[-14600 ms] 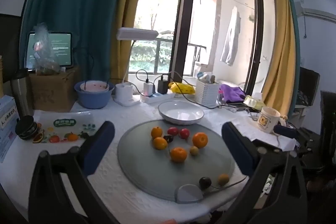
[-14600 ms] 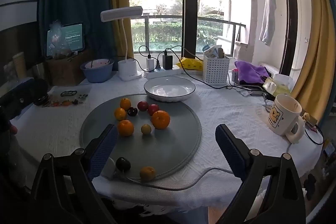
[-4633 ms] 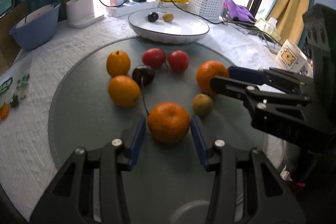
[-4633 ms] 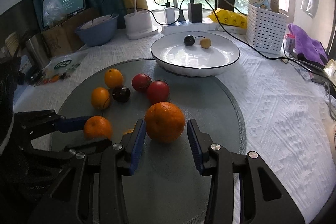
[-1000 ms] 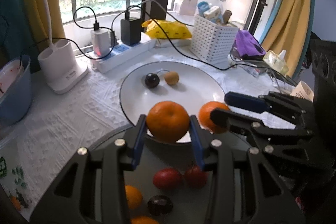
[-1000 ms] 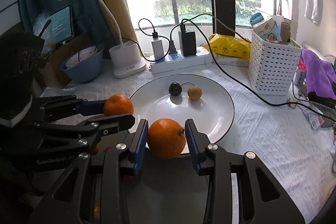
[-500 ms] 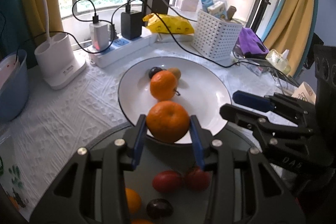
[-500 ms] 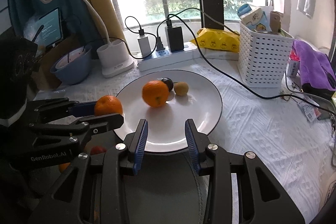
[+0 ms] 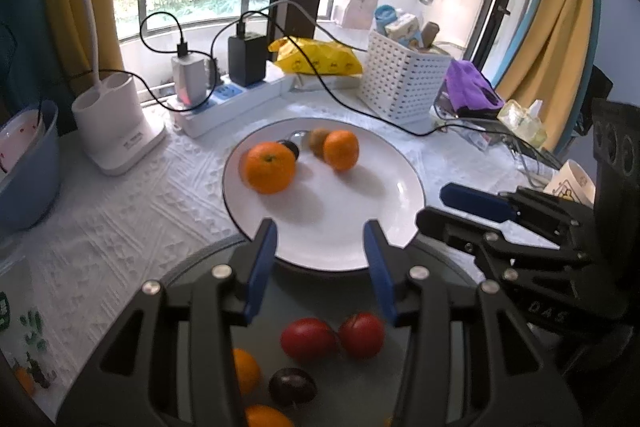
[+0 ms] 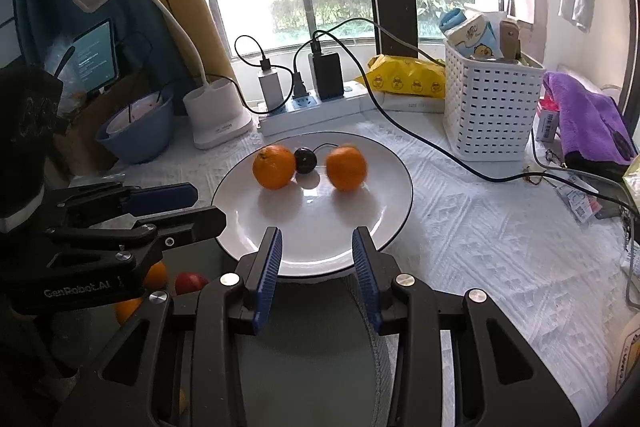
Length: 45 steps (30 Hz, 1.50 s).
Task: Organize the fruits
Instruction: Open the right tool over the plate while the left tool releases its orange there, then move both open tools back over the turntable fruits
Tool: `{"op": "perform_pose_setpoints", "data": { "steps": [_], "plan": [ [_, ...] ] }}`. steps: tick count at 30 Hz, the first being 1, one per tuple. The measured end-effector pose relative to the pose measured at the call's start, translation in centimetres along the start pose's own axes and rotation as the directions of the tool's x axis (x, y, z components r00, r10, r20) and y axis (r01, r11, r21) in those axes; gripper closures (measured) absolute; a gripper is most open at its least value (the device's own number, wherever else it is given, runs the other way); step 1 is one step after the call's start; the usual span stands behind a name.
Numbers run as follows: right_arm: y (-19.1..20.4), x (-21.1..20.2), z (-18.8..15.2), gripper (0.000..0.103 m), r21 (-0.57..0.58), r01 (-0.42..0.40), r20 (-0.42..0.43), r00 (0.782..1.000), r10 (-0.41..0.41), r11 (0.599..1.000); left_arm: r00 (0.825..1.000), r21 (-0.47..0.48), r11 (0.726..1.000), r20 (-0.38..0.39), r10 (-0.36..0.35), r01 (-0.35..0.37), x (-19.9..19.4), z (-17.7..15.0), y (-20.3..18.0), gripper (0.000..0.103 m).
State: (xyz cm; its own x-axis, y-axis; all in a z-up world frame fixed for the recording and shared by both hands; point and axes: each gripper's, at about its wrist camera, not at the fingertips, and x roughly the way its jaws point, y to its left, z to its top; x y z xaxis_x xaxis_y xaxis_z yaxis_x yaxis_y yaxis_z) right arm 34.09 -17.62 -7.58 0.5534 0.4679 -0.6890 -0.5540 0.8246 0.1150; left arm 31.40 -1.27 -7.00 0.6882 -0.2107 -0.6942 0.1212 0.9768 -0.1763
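Note:
A white plate (image 9: 384, 187) (image 10: 384, 195) holds two oranges (image 9: 268, 167) (image 9: 341, 149), a dark cherry (image 10: 305, 160) and a small brown fruit (image 9: 315, 140). My left gripper (image 9: 320, 255) hovers over the plate's near rim. Its jaws are opening and nothing is between them. My right gripper (image 10: 316, 251) is open and empty over the same rim, just right of the left one. On the grey turntable (image 9: 320, 299) below lie two red fruits (image 9: 308, 339), a dark plum (image 9: 292, 385) and more oranges (image 9: 244, 371).
Behind the plate stand a power strip (image 9: 224, 99) with chargers and trailing cables, a white lamp base (image 9: 116, 131), a white basket (image 10: 488, 107), a yellow packet (image 10: 408, 79) and a purple cloth (image 10: 588, 115). A blue bowl (image 10: 136, 135) sits at the left.
Both grippers let go of their oranges. The right one's orange dropped onto the plate first, then the left one's. Both oranges now lie by the cherry. The left jaws have widened.

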Motion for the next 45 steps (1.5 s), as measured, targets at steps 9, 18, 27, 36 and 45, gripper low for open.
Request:
{"op": "perform_pose_setpoints", "data": {
  "steps": [9,18,27,36,45],
  "plan": [
    [0.8,-1.6,-0.2,0.064,-0.009,0.004,0.017,1.0,-0.004,1.0,1.0,0.004,1.0,0.029,0.003,-0.003,-1.9,-0.3,-0.4,0.057],
    [2.2,-3.8,-0.5,0.064,-0.028,0.013,0.047,0.999,-0.012,1.0,0.997,0.004,1.0,0.071,0.006,-0.006,-4.6,-1.1,-0.7,0.057],
    [3.7,-5.8,-1.0,0.064,-0.047,0.017,0.072,0.997,-0.013,0.999,0.994,0.001,1.0,0.107,0.013,-0.013,-7.1,-2.2,-0.8,0.057],
    [5.1,-7.2,-2.1,0.064,-0.064,0.012,0.081,0.997,-0.007,0.998,0.992,-0.016,1.0,0.127,0.026,-0.024,-9.4,-4.1,-0.6,0.057],
    [6.8,-7.8,-3.4,0.064,-0.083,0.007,0.062,0.998,-0.002,0.997,0.991,-0.038,0.999,0.131,0.038,-0.033,-10.9,-6.0,0.0,0.057]
  ]
}}
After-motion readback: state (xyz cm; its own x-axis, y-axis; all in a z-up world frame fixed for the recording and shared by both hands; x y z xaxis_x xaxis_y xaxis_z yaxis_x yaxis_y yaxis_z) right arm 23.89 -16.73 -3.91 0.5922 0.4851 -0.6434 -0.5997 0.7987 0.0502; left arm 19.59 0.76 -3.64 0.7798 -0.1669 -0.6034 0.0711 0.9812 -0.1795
